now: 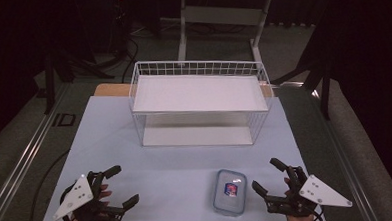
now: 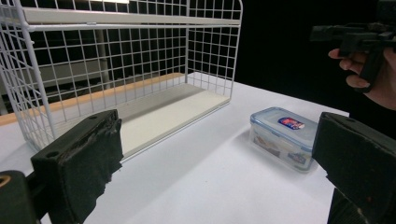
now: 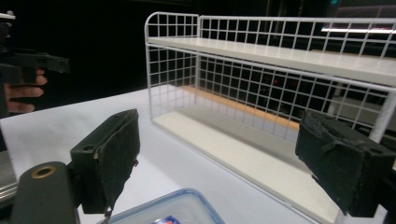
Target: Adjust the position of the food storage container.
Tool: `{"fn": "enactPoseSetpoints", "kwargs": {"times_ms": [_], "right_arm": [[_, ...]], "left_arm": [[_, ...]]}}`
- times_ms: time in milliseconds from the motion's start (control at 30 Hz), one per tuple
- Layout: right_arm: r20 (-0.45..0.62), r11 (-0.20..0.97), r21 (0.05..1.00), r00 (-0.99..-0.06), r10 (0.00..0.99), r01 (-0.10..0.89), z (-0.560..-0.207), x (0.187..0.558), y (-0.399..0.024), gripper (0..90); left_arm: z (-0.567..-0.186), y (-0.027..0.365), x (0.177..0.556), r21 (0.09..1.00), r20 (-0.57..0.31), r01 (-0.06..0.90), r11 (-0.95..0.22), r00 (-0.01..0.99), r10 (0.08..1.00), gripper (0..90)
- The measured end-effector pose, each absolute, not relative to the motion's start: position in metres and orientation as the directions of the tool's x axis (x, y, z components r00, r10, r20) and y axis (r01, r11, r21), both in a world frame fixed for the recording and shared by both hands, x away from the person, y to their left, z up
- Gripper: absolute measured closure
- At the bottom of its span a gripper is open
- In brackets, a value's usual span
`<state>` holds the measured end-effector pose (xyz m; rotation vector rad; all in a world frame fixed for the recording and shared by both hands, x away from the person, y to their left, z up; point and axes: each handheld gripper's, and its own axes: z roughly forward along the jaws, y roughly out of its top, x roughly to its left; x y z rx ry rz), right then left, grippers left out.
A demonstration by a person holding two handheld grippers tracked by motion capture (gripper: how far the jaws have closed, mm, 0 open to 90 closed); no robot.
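A clear plastic lidded box (image 1: 229, 191) with a red and blue label lies on the pale tabletop (image 1: 166, 167) near the front edge, right of the middle. My right gripper (image 1: 264, 174) hovers just to its right, jaws wide apart and holding nothing. My left gripper (image 1: 126, 184) stands open at the front left, well away from the box. In the left gripper view the box (image 2: 280, 137) lies ahead between the spread jaws of my left gripper (image 2: 215, 158). In the right gripper view my right gripper (image 3: 219, 158) is over the box's lid edge (image 3: 173, 212).
A white two-level wire shelf rack (image 1: 198, 103) stands at the middle back of the table, its open side facing me. A white desk frame (image 1: 220, 19) stands on the floor behind. Dark floor and metal rails flank the table.
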<state>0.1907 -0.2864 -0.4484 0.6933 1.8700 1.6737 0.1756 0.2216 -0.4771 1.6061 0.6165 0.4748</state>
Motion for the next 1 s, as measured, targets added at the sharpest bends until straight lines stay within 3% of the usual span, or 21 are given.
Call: {"fn": "enactPoseSetpoints", "kwargs": {"times_ms": [267,400,733,867,1000], "right_arm": [[-0.067,0.145,0.988,-0.708,0.703,0.051,-0.444,0.195,-0.282,13.4],[-0.082,0.175,0.983,-0.741,0.666,0.049,-0.443,0.195,-0.280,14.1],[0.034,0.272,0.930,-0.793,0.608,0.248,-0.464,0.206,-0.291,57.7],[0.036,0.330,0.900,-0.804,0.594,0.284,-0.474,0.207,-0.297,77.3],[0.048,0.378,0.873,-0.827,0.561,0.308,-0.485,0.203,-0.296,86.2]], "left_arm": [[-0.477,0.220,0.177,0.990,-0.049,0.122,-0.071,0.773,0.633,2.7],[-0.477,0.218,0.176,0.990,-0.043,0.119,-0.081,0.779,0.625,2.7],[-0.479,0.211,0.177,0.989,-0.047,0.123,-0.085,0.793,0.607,2.7],[-0.479,0.208,0.177,0.988,-0.042,0.122,-0.094,0.798,0.602,2.7],[-0.480,0.207,0.177,0.988,-0.048,0.125,-0.087,0.799,0.599,2.7]]}}
